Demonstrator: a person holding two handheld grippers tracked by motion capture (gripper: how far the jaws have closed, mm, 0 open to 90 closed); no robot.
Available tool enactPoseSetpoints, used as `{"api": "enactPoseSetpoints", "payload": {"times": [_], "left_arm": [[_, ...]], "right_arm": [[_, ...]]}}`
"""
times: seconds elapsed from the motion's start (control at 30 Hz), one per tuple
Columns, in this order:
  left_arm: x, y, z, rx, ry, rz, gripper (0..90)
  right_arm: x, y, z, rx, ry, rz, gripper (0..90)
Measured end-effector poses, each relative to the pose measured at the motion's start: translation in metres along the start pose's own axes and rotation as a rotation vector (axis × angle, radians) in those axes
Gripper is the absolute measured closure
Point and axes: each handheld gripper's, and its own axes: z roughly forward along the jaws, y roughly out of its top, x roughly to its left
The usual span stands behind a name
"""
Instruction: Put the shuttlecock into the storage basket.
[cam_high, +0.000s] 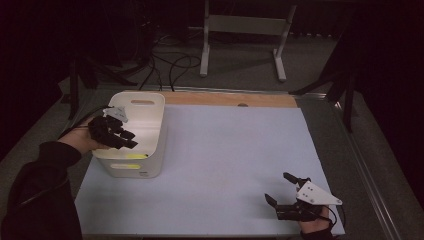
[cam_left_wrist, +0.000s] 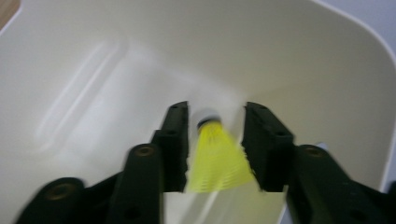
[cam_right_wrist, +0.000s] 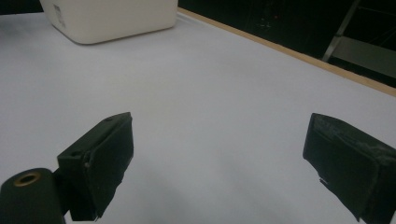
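- A yellow shuttlecock (cam_left_wrist: 215, 156) with a white cork tip sat between the jaws of the left tongs (cam_left_wrist: 216, 140), inside the white bin (cam_left_wrist: 327, 70). The skirt was motion-blurred; the jaws stood apart on either side of it, and I could not tell whether they were touching it.
- In the high view the left tongs (cam_high: 131, 140) hung over the bin's (cam_high: 159, 107) open top, held by the person's left hand (cam_high: 82, 140) in a dark sleeve. A patch of yellow showed low on the bin's inner wall.
- The bin stood at the left of the desk (cam_high: 225, 150), on a pale blue sheet, with a slot handle in its far wall.
- A small label was visible on the bin's (cam_right_wrist: 116, 18) outer side in the right gripper view; the print was too small to read.
- The right tongs (cam_high: 279, 194) were at the near right corner of the desk, jaws wide apart and holding nothing, well apart from the bin. The right tongs (cam_right_wrist: 219, 158) looked across bare sheet.
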Motion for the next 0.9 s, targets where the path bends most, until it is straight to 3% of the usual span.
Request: {"api": "enactPoseSetpoints", "payload": {"times": [0.13, 0.2, 0.37, 0.53, 0.6, 0.67, 0.7, 0.77, 0.9], "left_arm": [[-0.001, 0.003, -0.006, -0.022, -0.006, -0.035, 49.7], [-0.003, 0.005, -0.009, -0.034, 0.0, -0.034, 46.8], [-0.008, 0.013, -0.017, -0.097, -0.003, -0.077, 35.9], [-0.015, 0.022, -0.02, -0.112, -0.013, -0.067, 28.5], [-0.017, 0.025, -0.02, -0.108, -0.054, -0.043, 17.8], [-0.02, 0.029, -0.021, -0.119, -0.049, -0.043, 13.6], [-0.021, 0.031, -0.021, -0.125, -0.069, -0.043, 11.1], [-0.025, 0.035, -0.02, -0.128, -0.073, -0.017, 3.5], [-0.035, 0.044, -0.018, -0.132, -0.082, 0.007, 0.0]], "right_arm": [[0.0, 0.0, 0.0, 0.0, -0.001, 0.0, 8.5], [0.0, 0.0, 0.0, 0.001, -0.001, 0.001, 8.5], [0.001, 0.0, 0.0, 0.002, -0.002, 0.0, 8.5], [0.0, 0.0, 0.0, 0.002, -0.003, -0.001, 8.5], [0.0, 0.0, 0.0, 0.002, -0.003, -0.002, 8.5], [0.0, 0.0, -0.001, 0.001, -0.002, -0.002, 8.5], [0.0, 0.0, -0.001, 0.001, -0.004, -0.002, 8.5], [0.0, 0.0, -0.001, 0.0, -0.004, -0.001, 8.5], [0.0, 0.0, -0.001, -0.002, -0.004, -0.001, 8.5]]}}
